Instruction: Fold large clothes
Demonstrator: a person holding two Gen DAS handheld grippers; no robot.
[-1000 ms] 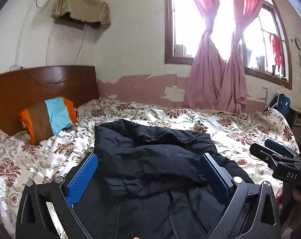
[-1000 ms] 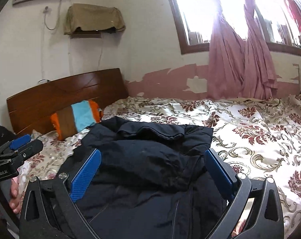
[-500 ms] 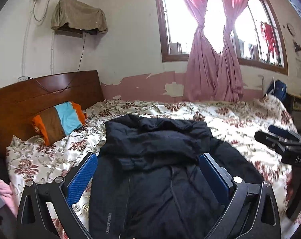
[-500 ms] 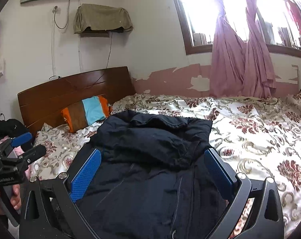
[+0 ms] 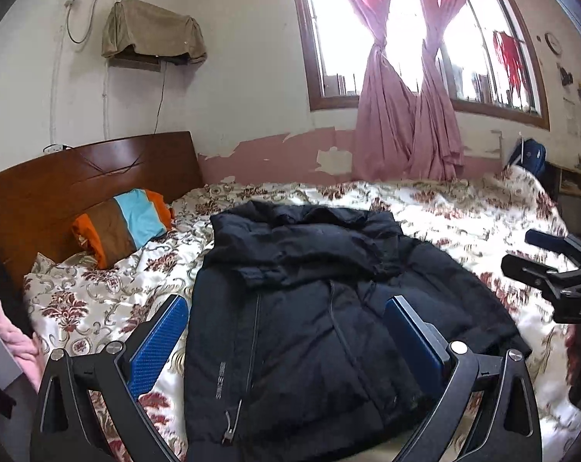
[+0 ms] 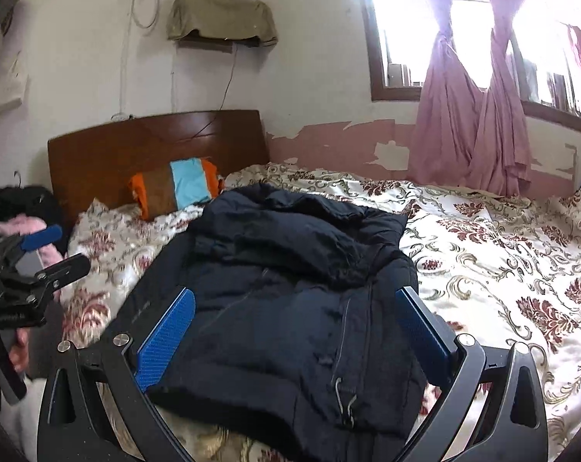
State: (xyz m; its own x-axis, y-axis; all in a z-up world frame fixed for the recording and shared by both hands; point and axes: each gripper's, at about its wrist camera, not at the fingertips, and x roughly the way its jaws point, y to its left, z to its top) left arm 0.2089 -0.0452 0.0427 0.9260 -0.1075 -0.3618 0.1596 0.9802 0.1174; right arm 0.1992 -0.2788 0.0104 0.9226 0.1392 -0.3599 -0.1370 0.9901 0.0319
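A large dark navy padded jacket (image 5: 309,315) lies on the floral bedspread (image 5: 463,215), its sleeves folded across the chest, hem and zipper toward me. It also shows in the right wrist view (image 6: 282,300). My left gripper (image 5: 286,342) is open and empty, held above the jacket's near hem. My right gripper (image 6: 296,338) is open and empty, also above the near hem. Each gripper appears in the other's view: the right one (image 5: 552,269) at the right edge, the left one (image 6: 28,269) at the left edge.
A striped orange, brown and blue pillow (image 5: 124,227) leans on the wooden headboard (image 5: 78,181). Pink and black clothes (image 6: 20,211) are piled left of the bed. Pink curtains (image 5: 406,123) hang at the far window. A blue bag (image 5: 529,154) stands at the far right.
Both grippers have pulled back and risen from the jacket, so more of its lower half and hem is in view. Both stayed open and empty.
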